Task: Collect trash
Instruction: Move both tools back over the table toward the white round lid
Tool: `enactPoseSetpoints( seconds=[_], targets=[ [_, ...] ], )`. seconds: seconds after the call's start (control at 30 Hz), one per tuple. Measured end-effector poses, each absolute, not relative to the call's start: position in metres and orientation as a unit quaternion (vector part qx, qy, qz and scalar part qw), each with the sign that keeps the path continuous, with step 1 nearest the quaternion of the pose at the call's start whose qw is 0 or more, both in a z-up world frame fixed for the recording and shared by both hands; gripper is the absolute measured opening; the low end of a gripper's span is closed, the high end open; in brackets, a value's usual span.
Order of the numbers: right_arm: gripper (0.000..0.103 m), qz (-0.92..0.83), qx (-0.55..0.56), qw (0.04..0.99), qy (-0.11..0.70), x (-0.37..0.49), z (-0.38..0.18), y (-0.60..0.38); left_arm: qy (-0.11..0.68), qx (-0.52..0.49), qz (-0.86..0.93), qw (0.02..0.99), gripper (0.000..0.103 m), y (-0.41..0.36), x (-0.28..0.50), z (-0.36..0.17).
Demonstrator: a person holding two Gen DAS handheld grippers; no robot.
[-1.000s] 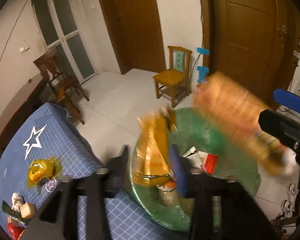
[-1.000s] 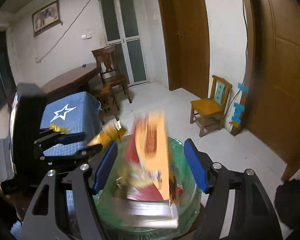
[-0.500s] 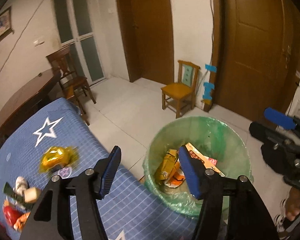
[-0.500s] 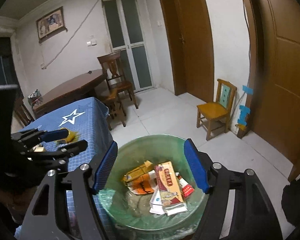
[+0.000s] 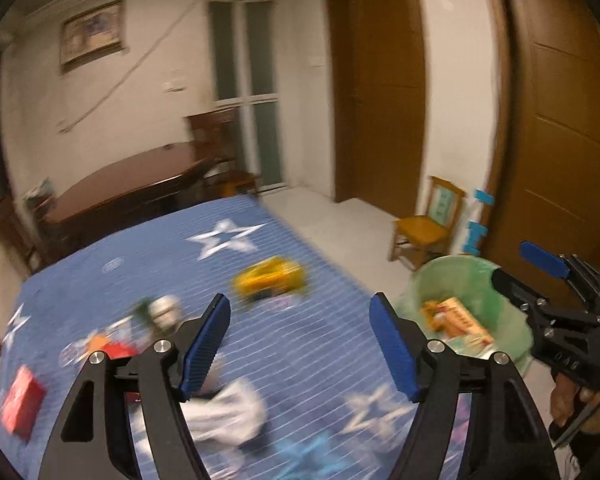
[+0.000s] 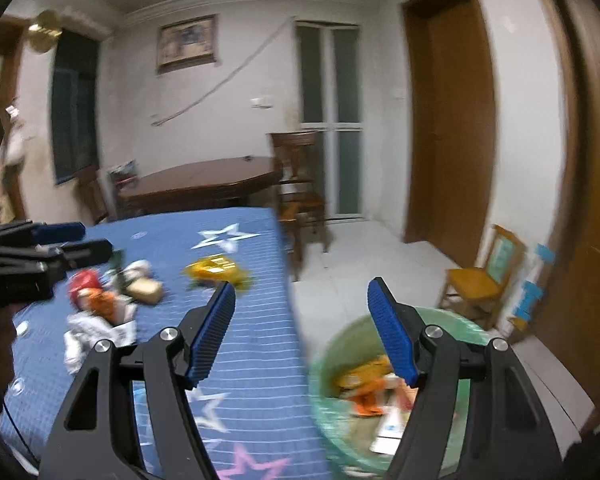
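The left gripper (image 5: 300, 344) hangs over the blue star-patterned tablecloth (image 5: 308, 360) with its jaws opening and nothing between them. Just ahead of its blue pads, near the cloth's right edge, lies a crumpled yellow wrapper (image 5: 269, 277). Toward the left edge sits a blurred cluster of trash: a white and dark item (image 5: 162, 312), an orange and red piece (image 5: 108, 346), a red box (image 5: 22, 400) at the near-left corner, and a white crumpled paper (image 5: 228, 412) close under the left finger.

The right gripper (image 6: 301, 334) holds its jaws apart, empty, straddling the cloth's right edge. Below its right finger stands the green-lined trash bin (image 6: 340, 344) on the tiled floor, beside the table, with orange and yellow packets (image 6: 366, 384) and a flat carton lying inside. In the left wrist view the same bin sits off the cloth's right edge, a hand (image 5: 568, 400) gripping the other tool beside it.

Beyond the cloth's far edge are a dark wooden table (image 6: 204, 180), a dark chair (image 6: 300, 184), and a small yellow chair (image 6: 484, 280) by the brown door (image 6: 456, 120).
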State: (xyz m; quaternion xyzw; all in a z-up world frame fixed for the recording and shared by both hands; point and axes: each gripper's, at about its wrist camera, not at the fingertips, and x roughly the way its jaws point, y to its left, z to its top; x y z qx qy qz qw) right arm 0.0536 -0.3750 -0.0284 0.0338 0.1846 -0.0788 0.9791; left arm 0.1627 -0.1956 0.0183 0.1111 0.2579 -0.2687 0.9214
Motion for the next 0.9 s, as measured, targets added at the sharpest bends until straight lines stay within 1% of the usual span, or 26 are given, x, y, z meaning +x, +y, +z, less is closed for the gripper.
enactPoseSetpoints(
  seconds=[0.27,0.3,0.33,0.43,0.5,0.63,0.87,0.9],
  targets=[
    [0.066,0.072,-0.026,0.973,0.216,0.105,-0.031,-0.302,0.324,0.039,-0.143,0.934,0.073,-0.003,0.191,0.004],
    [0.067,0.085,-0.037,0.971,0.221,0.111,-0.032,-0.292,0.329,0.04,-0.125,0.935,0.073,0.016,0.192,-0.001],
    [0.07,0.101,-0.051,0.967,0.226,0.12,-0.033,-0.285,0.339,0.038,-0.101,0.935,0.073,0.042,0.193,-0.008],
    [0.073,0.159,-0.088,0.952,0.248,0.149,-0.036,-0.267,0.374,0.022,-0.09,0.923,0.073,0.09,0.197,-0.031],
    [0.076,0.207,-0.103,0.935,0.268,0.166,-0.04,-0.256,0.402,0.011,-0.086,0.912,0.073,0.114,0.197,-0.052],
    [0.078,0.294,-0.153,0.895,0.3,0.205,-0.05,-0.23,0.429,0.023,-0.087,0.899,0.073,0.129,0.205,-0.083],
    [0.077,0.367,-0.165,0.847,0.348,0.253,-0.07,-0.207,0.453,0.022,-0.092,0.887,0.073,0.13,0.219,-0.109],
    [0.075,0.372,-0.162,0.842,0.356,0.26,-0.074,-0.204,0.458,0.026,-0.085,0.885,0.073,0.132,0.222,-0.114]
  ],
)
